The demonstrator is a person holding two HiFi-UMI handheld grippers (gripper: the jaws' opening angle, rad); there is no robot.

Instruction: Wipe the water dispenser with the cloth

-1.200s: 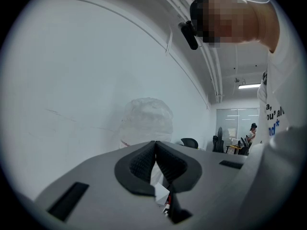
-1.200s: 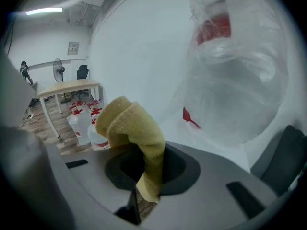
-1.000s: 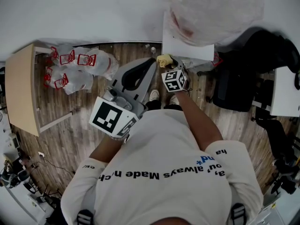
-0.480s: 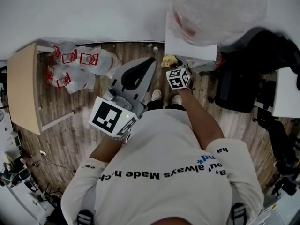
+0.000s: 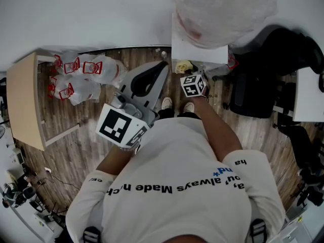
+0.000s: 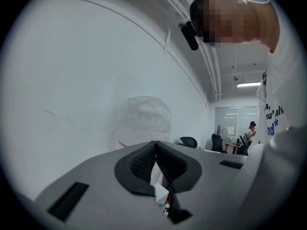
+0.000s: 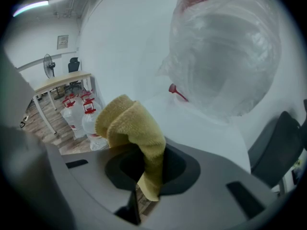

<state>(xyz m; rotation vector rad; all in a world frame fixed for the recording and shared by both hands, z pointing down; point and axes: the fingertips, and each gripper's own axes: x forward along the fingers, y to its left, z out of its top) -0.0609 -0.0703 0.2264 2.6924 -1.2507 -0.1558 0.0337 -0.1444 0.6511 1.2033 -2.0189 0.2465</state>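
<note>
The white water dispenser (image 5: pixel 197 48) stands against the wall with a plastic-wrapped bottle (image 5: pixel 223 6) on top. My right gripper (image 5: pixel 185 71) is shut on a yellow cloth (image 5: pixel 181 66), held just in front of the dispenser's front edge. In the right gripper view the cloth (image 7: pixel 132 126) bunches up out of the right gripper (image 7: pixel 148 152), with the dispenser (image 7: pixel 201 128) and bottle (image 7: pixel 225 56) close behind. My left gripper (image 5: pixel 161 67) hangs left of the cloth, shut and holding nothing. In the left gripper view that left gripper (image 6: pixel 155 150) has its pads pressed together.
Several water jugs with red caps (image 5: pixel 81 75) lie on the wooden floor at the left, beside a light wooden table (image 5: pixel 23 100). A black office chair (image 5: pixel 268 75) stands right of the dispenser, and a white desk (image 5: pixel 309 100) lies beyond it. The person's shoes (image 5: pixel 167 103) are below the grippers.
The right gripper with the cloth has shifted slightly right, staying at the dispenser's front. The left gripper has kept its place.
</note>
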